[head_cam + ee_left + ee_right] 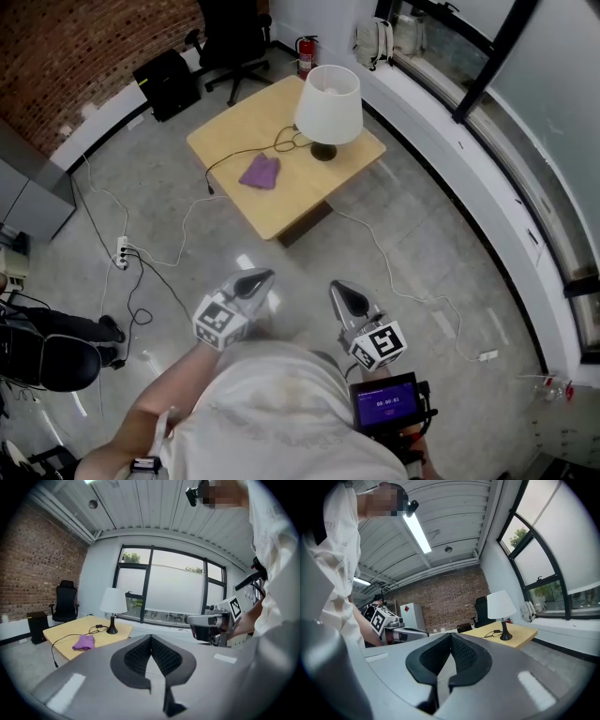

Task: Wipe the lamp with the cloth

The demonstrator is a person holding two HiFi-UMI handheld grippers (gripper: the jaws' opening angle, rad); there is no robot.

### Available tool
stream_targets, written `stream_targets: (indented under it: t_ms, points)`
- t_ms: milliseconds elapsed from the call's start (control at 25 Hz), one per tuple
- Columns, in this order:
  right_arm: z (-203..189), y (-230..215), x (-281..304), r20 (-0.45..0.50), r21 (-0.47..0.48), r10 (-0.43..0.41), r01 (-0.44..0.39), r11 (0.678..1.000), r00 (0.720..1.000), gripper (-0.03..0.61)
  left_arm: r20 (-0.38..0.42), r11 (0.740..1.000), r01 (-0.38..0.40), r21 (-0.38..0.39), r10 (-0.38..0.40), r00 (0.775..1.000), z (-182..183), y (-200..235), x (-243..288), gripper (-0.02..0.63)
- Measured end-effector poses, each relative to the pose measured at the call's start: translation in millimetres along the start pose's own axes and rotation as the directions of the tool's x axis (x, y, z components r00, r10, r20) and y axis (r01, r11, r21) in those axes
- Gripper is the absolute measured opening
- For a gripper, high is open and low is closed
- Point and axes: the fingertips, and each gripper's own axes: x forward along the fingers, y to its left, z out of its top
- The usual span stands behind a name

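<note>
Two grippers, the left gripper [257, 278] and the right gripper [344, 293], hang side by side over the grey floor [422, 253]. Both have their jaws together with nothing between them. Far ahead, the light wooden surface [281, 208] carries a white-shaded lamp with a dark base [328, 98]. A crumpled purple cloth [261, 172] lies just left of the lamp, well apart from both grippers.

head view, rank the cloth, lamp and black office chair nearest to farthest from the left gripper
1. cloth, on the table, left side.
2. lamp, on the table's right side.
3. black office chair, beyond the table, top of view.
</note>
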Motion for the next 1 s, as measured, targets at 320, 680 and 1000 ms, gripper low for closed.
stream_targets:
  t_ms: [320,680,1000]
  points:
    - [1.5,-1.1,49.5,-0.014,0.005,0.011,-0.011,1.0,1.0,0.014,-0.008,1.0,0.001,-0.008,-0.001,1.0,6.0,48.1,9.0,0.002]
    - [10.6,0.5,122.9,-0.037,-0.001,-0.006,0.006,1.0,0.999,0.014,-0.009,0.999,0.034,-0.013,-0.034,0.999,11.7,117.8,17.9,0.002]
    - [27.9,-2.1,173.9,-0.065,-0.028,-0.108,0.106,0.994,0.992,0.014,-0.012,0.996,0.072,-0.049,-0.073,0.997,11.8,179.3,13.2,0.002]
